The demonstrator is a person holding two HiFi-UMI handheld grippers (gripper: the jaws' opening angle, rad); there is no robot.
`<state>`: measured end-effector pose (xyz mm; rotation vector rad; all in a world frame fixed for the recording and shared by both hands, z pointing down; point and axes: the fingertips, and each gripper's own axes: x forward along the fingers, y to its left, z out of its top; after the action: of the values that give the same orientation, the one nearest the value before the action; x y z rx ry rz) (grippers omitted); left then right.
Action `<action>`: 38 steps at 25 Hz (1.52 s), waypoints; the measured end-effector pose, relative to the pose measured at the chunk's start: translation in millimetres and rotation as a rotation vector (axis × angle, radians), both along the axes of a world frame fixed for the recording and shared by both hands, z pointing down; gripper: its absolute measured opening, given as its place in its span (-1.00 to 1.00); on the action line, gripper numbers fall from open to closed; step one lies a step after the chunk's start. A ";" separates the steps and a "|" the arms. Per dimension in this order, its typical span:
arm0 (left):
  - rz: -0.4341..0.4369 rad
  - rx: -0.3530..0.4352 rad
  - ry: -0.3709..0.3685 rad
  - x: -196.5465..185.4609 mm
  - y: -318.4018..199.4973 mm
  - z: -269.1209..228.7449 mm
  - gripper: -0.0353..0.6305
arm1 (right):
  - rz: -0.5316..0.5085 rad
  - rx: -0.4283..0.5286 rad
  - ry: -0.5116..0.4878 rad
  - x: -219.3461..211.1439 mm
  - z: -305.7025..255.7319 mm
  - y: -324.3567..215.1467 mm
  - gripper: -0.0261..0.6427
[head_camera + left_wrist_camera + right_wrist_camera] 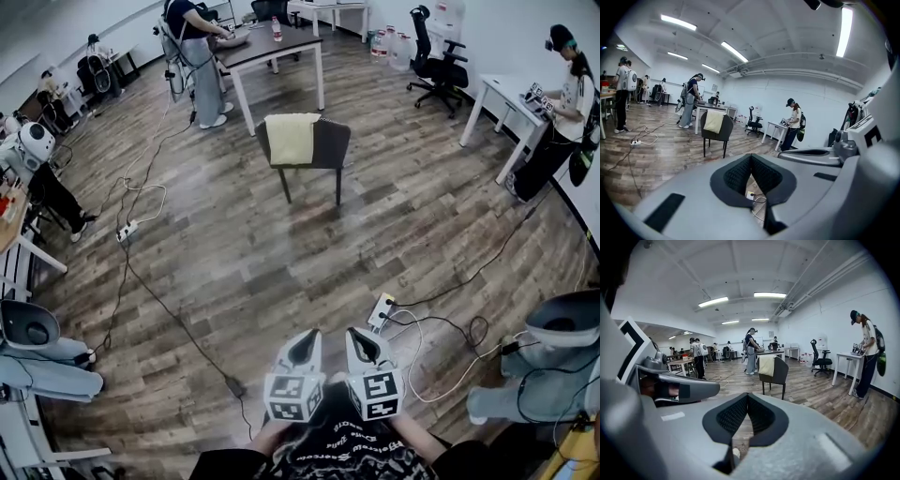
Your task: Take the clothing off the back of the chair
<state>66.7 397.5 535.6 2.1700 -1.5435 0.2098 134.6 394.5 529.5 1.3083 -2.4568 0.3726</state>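
A pale yellow garment (292, 138) hangs over the back of a dark chair (327, 146) in the middle of the wooden floor, far ahead of me. Both gripper views show the same garment (714, 121) (766, 365) draped on the chair (723, 131) (778, 371) in the distance. My left gripper (304, 350) and right gripper (364, 349) are held close to my body, side by side, pointing toward the chair. Each has its jaws shut with nothing between them. The left gripper (750, 160) and right gripper (747, 399) are several steps away from the chair.
A white power strip (381, 310) and cables (441, 352) lie on the floor just ahead to the right. Another cable (150, 291) runs across the left. Tables (272, 52) (511, 98), an office chair (439, 66) and several people stand round the room's edges.
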 end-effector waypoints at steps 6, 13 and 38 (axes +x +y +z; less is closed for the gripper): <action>-0.014 -0.008 -0.004 -13.2 -25.3 7.9 -0.87 | -0.034 0.004 -0.020 -16.7 1.0 -23.3 -0.91; 0.048 -0.006 -0.013 -31.2 -74.9 7.1 -0.87 | 0.008 -0.012 -0.022 -38.1 2.6 -69.9 -0.91; 0.107 -0.048 0.016 -143.0 -258.4 14.0 -0.87 | 0.066 -0.074 0.010 -143.8 16.1 -245.9 -0.91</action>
<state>-76.3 139.1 549.6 2.2126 -1.4003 0.2606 -9.3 148.6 545.6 1.3593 -2.3727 0.4675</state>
